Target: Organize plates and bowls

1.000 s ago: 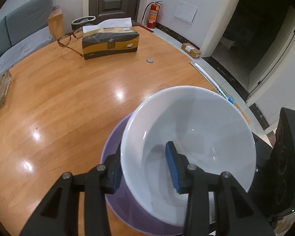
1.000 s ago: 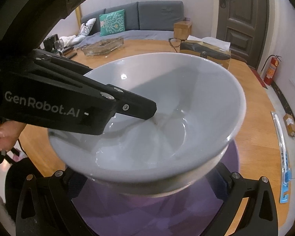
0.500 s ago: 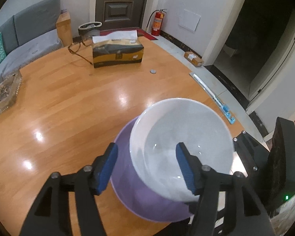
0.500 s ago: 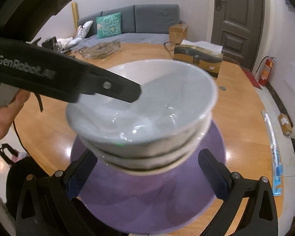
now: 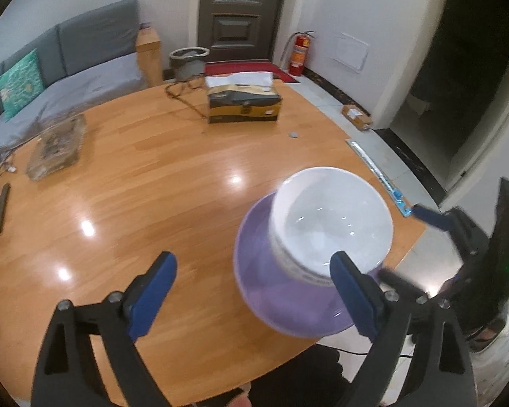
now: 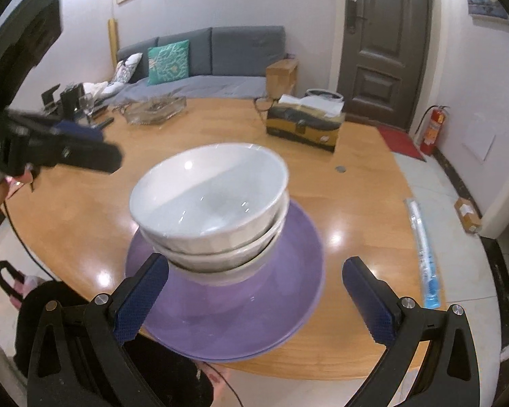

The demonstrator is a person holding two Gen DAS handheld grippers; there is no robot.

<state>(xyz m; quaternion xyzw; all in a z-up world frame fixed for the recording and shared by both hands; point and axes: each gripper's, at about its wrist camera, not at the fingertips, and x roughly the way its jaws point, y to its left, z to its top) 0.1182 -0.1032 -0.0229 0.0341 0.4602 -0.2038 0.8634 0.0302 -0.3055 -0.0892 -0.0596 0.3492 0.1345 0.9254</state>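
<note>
A stack of white bowls [image 6: 210, 203] stands nested on a purple plate [image 6: 254, 298] near the front edge of the round wooden table [image 5: 152, 186]. The stack [image 5: 332, 220] and the plate [image 5: 275, 281] also show in the left wrist view. My left gripper [image 5: 254, 291] is open and empty, pulled back above the table to the left of the stack. It shows at the left of the right wrist view [image 6: 85, 152]. My right gripper [image 6: 254, 291] is open and empty, its fingers either side of the plate's near edge, apart from it.
A tissue box [image 5: 244, 101] and glasses [image 5: 183, 84] lie at the far side of the table, with a coin [image 5: 291, 134]. A glass tray [image 5: 57, 146] sits at the far left. A sofa [image 6: 203, 64] and door [image 6: 387, 44] are behind.
My left gripper let go of the top bowl's rim, opened wide and drew back up and to the left. The bowl now rests on the stack. My right gripper drew back from the plate.
</note>
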